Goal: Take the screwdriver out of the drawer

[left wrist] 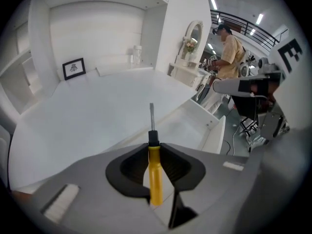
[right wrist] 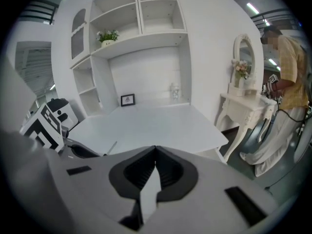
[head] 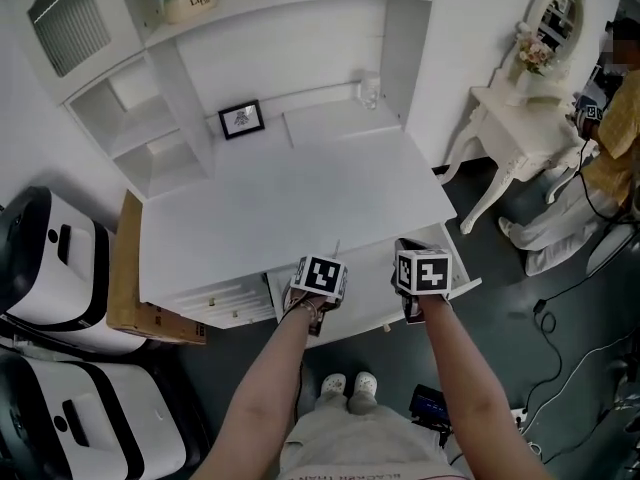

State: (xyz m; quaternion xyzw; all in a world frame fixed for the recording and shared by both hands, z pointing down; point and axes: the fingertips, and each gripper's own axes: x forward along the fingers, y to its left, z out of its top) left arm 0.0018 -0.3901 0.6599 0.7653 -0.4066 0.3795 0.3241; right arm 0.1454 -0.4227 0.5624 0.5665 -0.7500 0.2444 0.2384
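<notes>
Most drawer (head: pixel 372 303) hid by arms (head: pixel 275 388); screwdriver (left wrist: pixel 154 172) clamped, left hand-held gripper (left wrist: pixel 155 147).

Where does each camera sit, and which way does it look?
Head view: on the person's head, looking steeply down at the desk; both forearms, left tool and right tool show.
Left gripper view: on the left tool, facing across the desk; its jaws grip a screwdriver.
Right gripper view: on the right tool, facing the shelves; its jaws are shut, empty.
All three share the picture frame.
</notes>
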